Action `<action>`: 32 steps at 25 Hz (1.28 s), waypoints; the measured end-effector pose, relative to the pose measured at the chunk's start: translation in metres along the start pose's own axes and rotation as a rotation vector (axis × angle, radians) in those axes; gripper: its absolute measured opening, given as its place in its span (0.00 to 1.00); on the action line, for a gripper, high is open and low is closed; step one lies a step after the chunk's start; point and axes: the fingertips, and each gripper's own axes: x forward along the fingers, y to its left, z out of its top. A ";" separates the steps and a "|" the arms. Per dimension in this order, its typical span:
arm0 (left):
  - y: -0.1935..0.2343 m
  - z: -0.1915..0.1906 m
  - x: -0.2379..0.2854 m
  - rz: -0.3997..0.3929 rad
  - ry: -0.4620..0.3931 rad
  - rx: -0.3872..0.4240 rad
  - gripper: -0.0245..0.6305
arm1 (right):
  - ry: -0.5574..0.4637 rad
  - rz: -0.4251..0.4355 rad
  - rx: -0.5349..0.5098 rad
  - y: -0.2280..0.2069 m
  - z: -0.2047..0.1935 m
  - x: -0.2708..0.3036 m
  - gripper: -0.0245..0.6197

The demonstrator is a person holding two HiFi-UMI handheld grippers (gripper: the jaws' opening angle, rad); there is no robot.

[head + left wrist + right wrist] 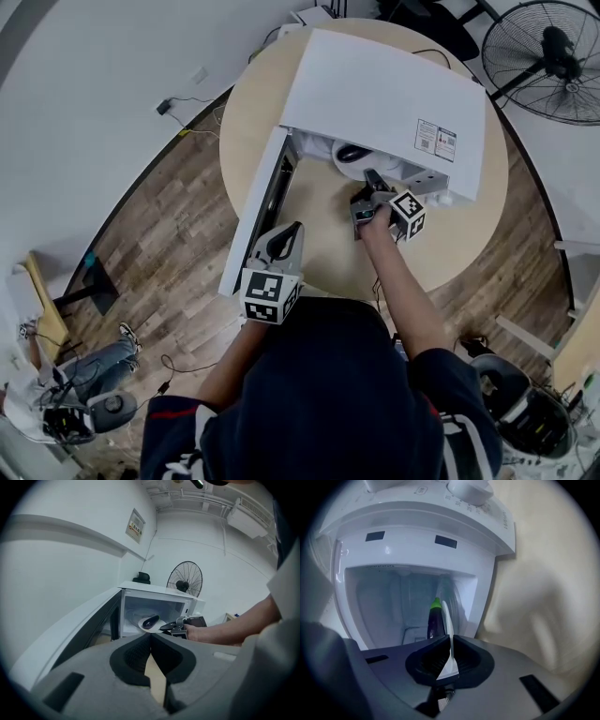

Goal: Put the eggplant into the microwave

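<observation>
- The eggplant [435, 623] lies on a white plate [446, 613], and that plate is just inside the mouth of the microwave [375, 94].
- The right claw [451, 639] is pinching the plate's near rim, so the whole load hangs off one edge.
- The risk here: one tilt and the eggplant rolls off, or the rim slips from the pinch and the plate drops.
- The left claw [151, 637], pressed together and empty, waits by the open door [258, 211] above the counter [328, 246]. A nudge could swing that door into the right arm.
</observation>
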 end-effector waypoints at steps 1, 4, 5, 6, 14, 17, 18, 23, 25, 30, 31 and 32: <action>0.000 0.000 0.001 0.000 0.000 0.000 0.06 | -0.005 0.004 0.001 0.000 0.002 0.001 0.07; -0.001 0.001 0.004 0.001 0.002 0.004 0.06 | -0.001 0.010 0.001 -0.001 0.004 0.003 0.07; -0.001 0.001 0.005 0.002 0.003 0.005 0.06 | 0.003 0.010 0.000 -0.001 0.005 0.003 0.07; -0.002 0.001 0.005 0.002 0.003 0.006 0.06 | 0.005 0.010 0.000 -0.002 0.005 0.004 0.07; -0.001 0.003 0.005 0.010 0.004 0.003 0.06 | 0.027 0.017 -0.008 -0.003 0.004 0.005 0.07; -0.001 0.002 0.004 0.016 0.008 0.001 0.06 | 0.032 0.028 -0.006 -0.003 0.004 0.005 0.08; -0.001 0.001 0.004 0.017 0.009 0.000 0.06 | 0.034 0.034 -0.006 -0.003 0.004 0.005 0.09; -0.008 0.000 0.003 0.013 0.011 -0.003 0.06 | 0.050 0.053 0.007 -0.002 0.003 0.000 0.16; -0.011 0.000 0.003 0.010 0.010 -0.003 0.06 | 0.050 0.054 -0.018 -0.003 0.004 -0.004 0.17; -0.015 -0.003 0.003 0.008 0.010 -0.005 0.06 | 0.074 0.047 -0.202 0.002 0.000 -0.020 0.17; -0.015 -0.004 0.003 0.007 0.010 -0.008 0.06 | 0.079 0.043 -0.232 0.002 -0.001 -0.022 0.17; -0.016 -0.004 0.003 0.006 0.009 -0.010 0.06 | 0.084 0.038 -0.259 0.001 -0.001 -0.025 0.17</action>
